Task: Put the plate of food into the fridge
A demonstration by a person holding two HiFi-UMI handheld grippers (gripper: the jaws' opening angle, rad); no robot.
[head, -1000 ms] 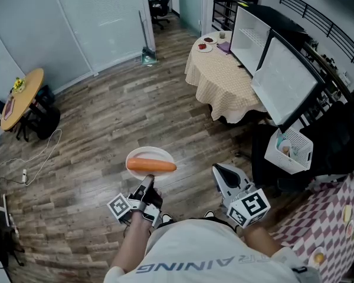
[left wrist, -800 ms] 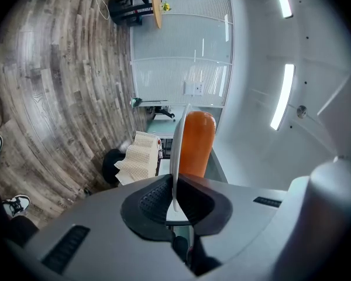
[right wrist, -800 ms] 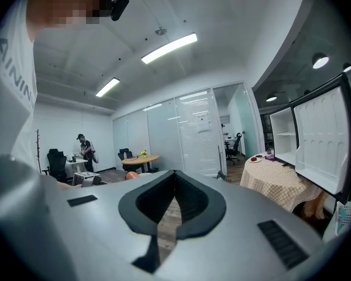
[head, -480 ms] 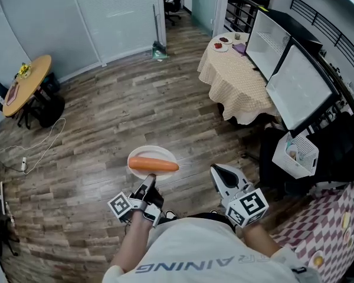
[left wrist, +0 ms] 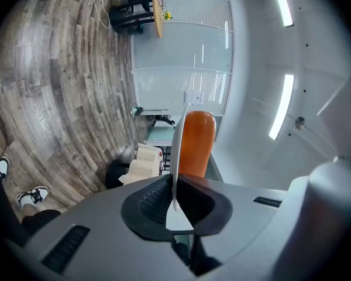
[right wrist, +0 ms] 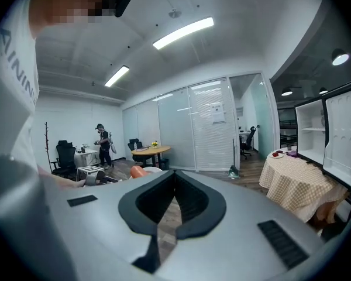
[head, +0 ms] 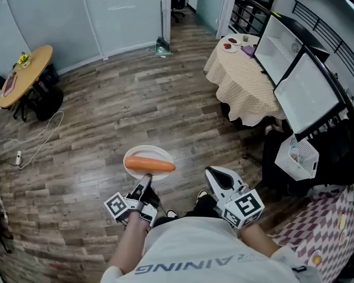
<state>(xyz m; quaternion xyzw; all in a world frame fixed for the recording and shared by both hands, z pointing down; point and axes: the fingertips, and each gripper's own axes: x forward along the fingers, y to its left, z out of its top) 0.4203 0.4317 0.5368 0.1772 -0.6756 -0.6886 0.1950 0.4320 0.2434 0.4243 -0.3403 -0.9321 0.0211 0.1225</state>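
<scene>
One round white plate (head: 146, 151), carrying one smooth orange carrot (head: 150, 165), is pinched by its rim in the left gripper (head: 146, 180) over the wood-plank floor (head: 106, 111). The right gripper (head: 216, 175) has its jaws pressed together on nothing. That pinch has held since a second ago, while the open white fridge (head: 307, 90) at two o'clock has drifted rightward.

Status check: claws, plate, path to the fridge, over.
Left claw shut on plate rim, orange food aboard. Right claw shut, empty. Fridge ahead right, open; draped table beside it.
</scene>
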